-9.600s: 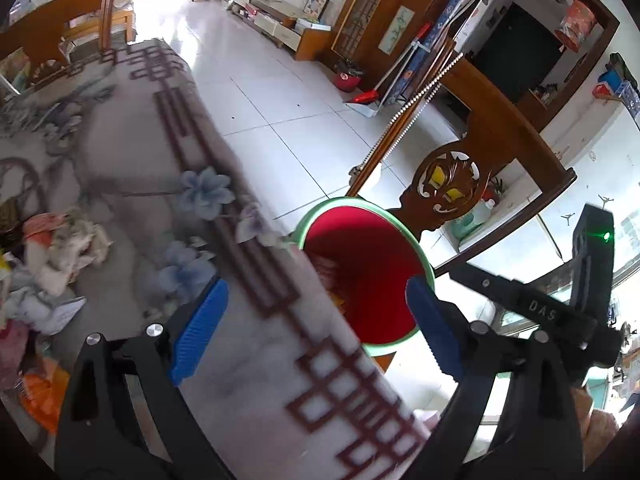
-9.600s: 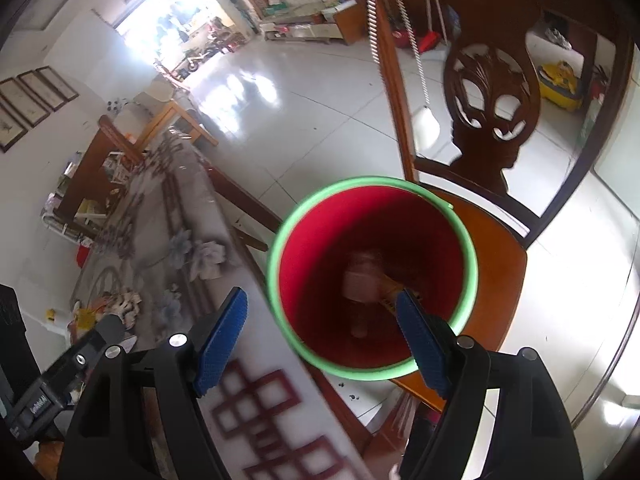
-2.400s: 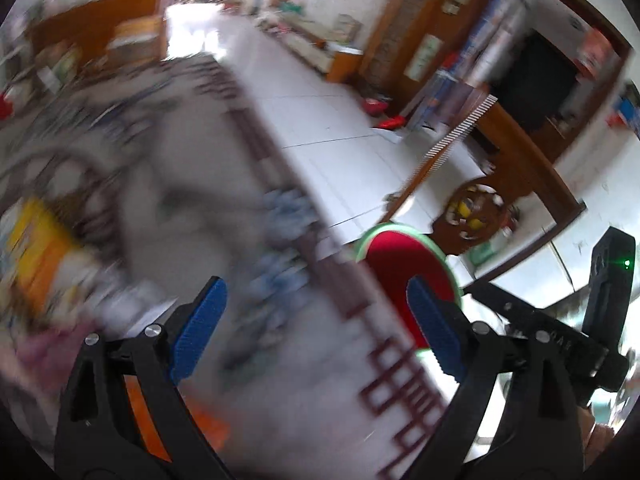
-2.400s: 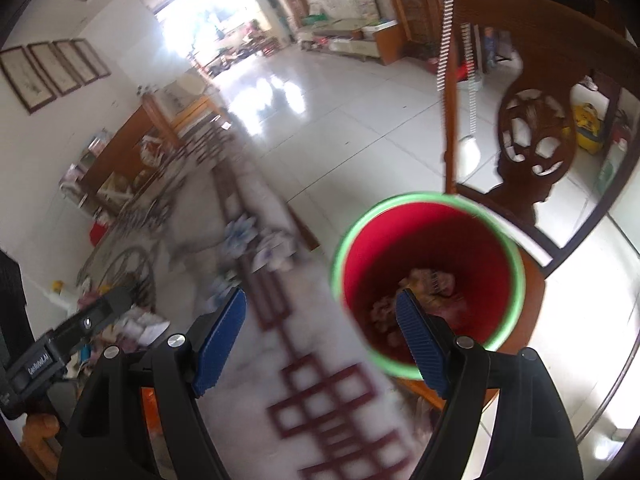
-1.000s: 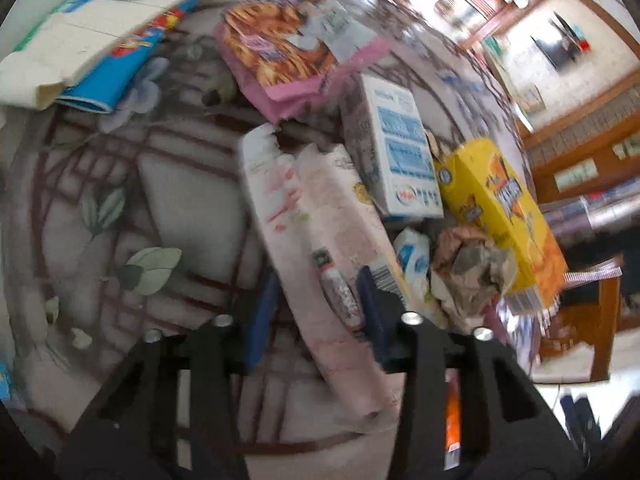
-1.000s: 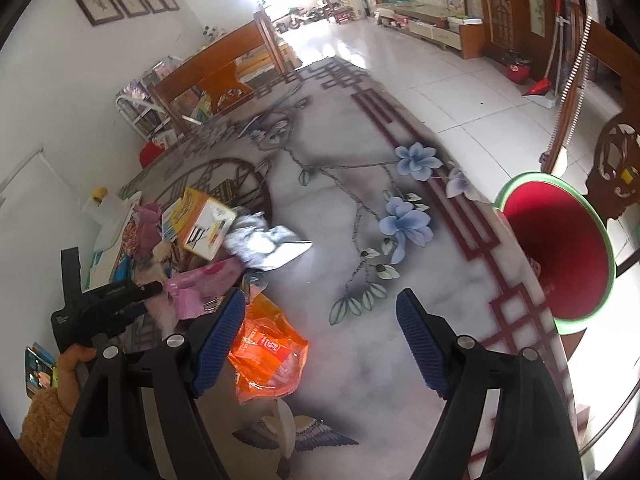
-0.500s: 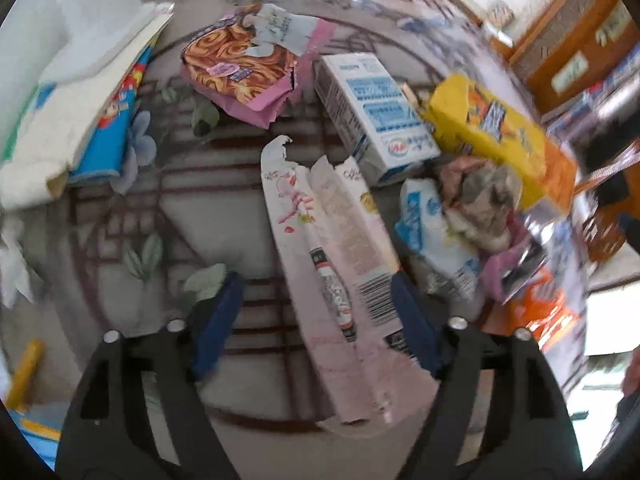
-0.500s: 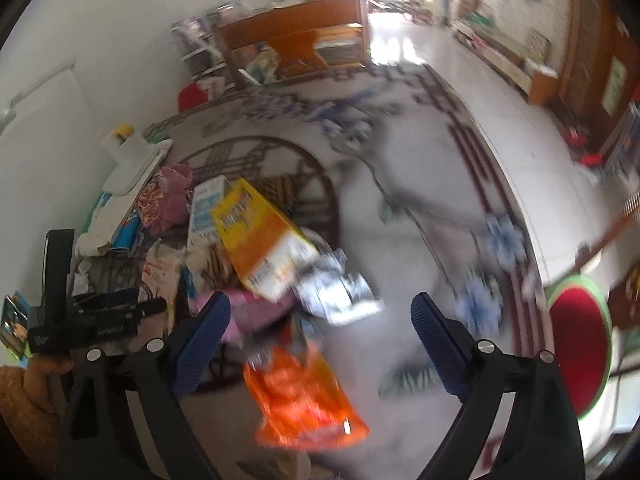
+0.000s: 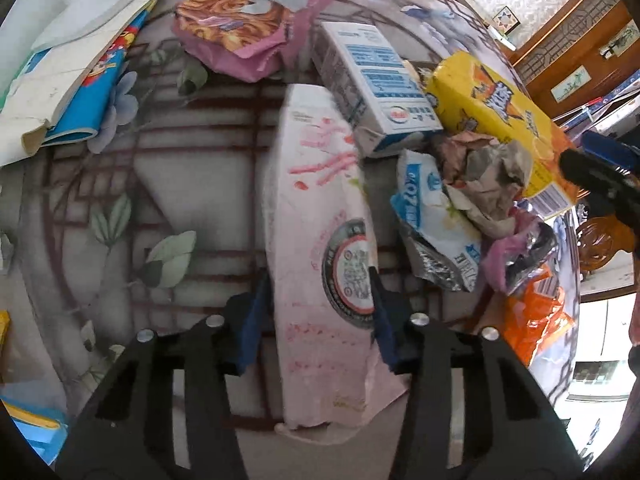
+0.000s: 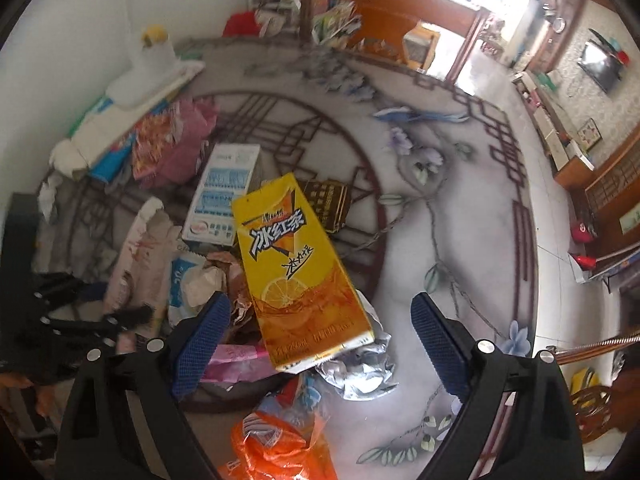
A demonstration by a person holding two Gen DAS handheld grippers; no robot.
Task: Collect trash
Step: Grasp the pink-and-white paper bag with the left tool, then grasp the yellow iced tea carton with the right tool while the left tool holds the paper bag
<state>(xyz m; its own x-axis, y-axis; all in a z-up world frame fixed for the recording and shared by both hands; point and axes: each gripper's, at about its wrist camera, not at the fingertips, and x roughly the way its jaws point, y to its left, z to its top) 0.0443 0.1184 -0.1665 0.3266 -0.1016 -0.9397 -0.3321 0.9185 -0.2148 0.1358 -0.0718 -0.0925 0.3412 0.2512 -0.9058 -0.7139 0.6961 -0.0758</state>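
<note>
Left tool (image 9: 320, 312) — blue pads have just been closing and now press both long edges of a flattened pale pink paper packet with a round printed seal (image 9: 320, 216), which lies on the marble-patterned surface with dark red lattice lines (image 9: 200, 208).

Right tool (image 10: 320, 340) — blue pads spread wide, nothing between them touched, hanging over the trash heap above a yellow iced-tea carton with a lemon picture (image 10: 296, 272).

Heap, close together on the surface: a white and blue carton (image 9: 372, 84); a pink noodle wrapper (image 9: 248, 28); a crumpled brown paper wad (image 9: 480, 172); a torn blue and white foil packet (image 9: 432, 216); an orange plastic wrapper (image 10: 276, 448); crushed silver foil (image 10: 360, 368).
</note>
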